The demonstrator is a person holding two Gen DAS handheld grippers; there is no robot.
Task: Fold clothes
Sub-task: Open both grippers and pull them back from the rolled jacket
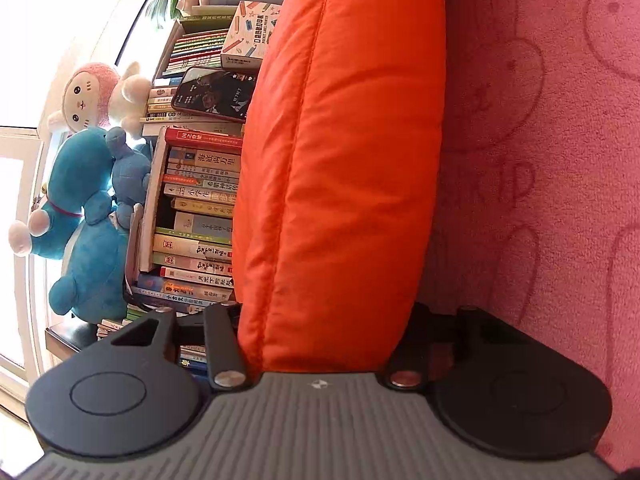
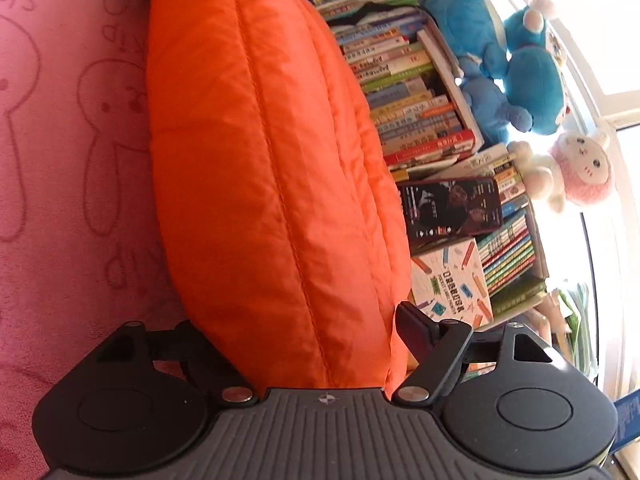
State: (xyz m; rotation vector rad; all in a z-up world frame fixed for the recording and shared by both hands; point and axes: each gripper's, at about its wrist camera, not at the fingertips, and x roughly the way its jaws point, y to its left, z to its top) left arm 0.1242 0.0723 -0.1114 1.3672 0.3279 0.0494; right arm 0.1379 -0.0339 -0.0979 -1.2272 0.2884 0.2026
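- Step in hand, as I judge it: gripping the two ends of the puffy orange garment (image 1: 340, 160) so I can carry one edge over onto the rest. Both views are rolled on their side, so I hold the claws edge-on to the pink rabbit-print blanket (image 1: 560, 160) it rests on.
- Left gripper (image 1: 320, 344): the garment fills the gap between the jaws, and the 9 o'clock finger (image 1: 224, 344) lies against the fabric. The 3 o'clock finger is in shadow behind the bulge. I read this as clenched on the garment.
- Right gripper (image 2: 320, 360): the 3 o'clock finger (image 2: 416, 328) stands just off the fabric, and the 9 o'clock one is tucked under the bulge. The garment sits between the jaws, but I do not count this as a firm grasp; released, by my reading.
- To do it well: close the right claw fully before lifting. Bite deep enough to catch all quilted layers, not just the slippery outer shell. Raise both ends together so the padding does not sag or twist.
- Where it lies: in each view the garment runs from the jaws at 6 o'clock up to 12 o'clock.
- The blanket is at 3 o'clock in the left view and at 9 o'clock in the right.
- Hazard: stacked books (image 1: 196, 220), a phone (image 1: 212, 94) and plush toys (image 1: 80, 200) stand just beyond the garment. Fold away from them.
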